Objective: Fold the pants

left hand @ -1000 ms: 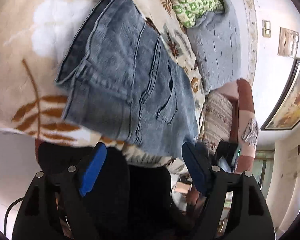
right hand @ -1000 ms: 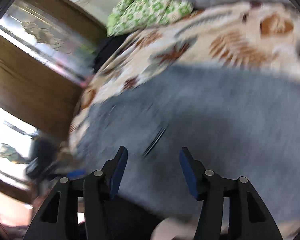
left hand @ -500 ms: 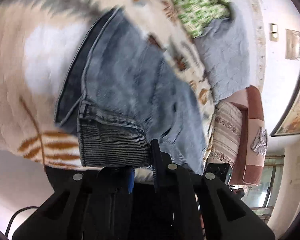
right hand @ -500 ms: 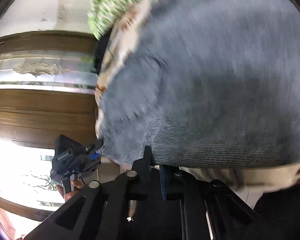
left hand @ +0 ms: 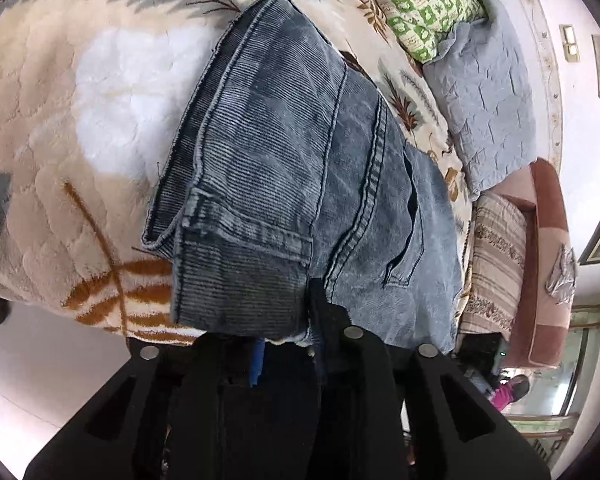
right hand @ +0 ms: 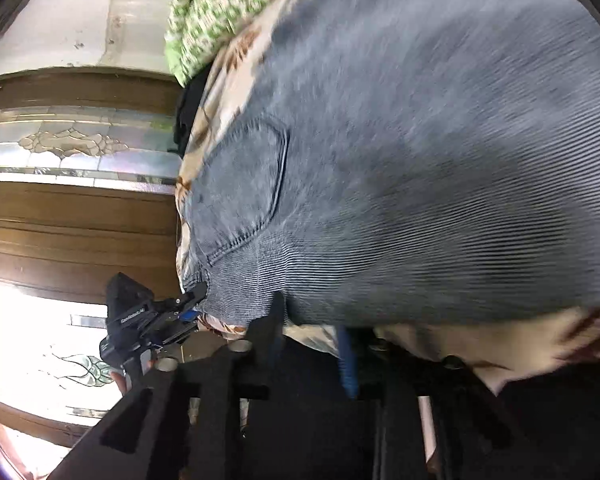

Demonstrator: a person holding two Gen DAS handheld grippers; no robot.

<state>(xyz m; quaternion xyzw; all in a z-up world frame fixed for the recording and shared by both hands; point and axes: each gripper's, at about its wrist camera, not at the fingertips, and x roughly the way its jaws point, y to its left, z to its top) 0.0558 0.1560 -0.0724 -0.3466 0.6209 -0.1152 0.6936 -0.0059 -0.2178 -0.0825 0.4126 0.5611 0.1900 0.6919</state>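
Risk of losing both corners of the faded blue-grey corduroy pants [left hand: 284,184] lying on the cream leaf-print fleece blanket [left hand: 80,128].
Left view: my left gripper [left hand: 288,344], jaws just eased, narrowly pinches the near fold; it could slip. Right view: my right gripper [right hand: 312,340], also just widened, straddles hem and blanket, so it may snag both.

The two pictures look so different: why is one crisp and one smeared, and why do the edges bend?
Left wrist view: sharp and evenly lit, ribbing on the faded blue-grey corduroy pants reads clearly. Right wrist view: motion-smeared, the same pants streak, and the bright window at lower left is blown out white. Both views: the fisheye lens bows straight lines near the rim and leaves dark corners.
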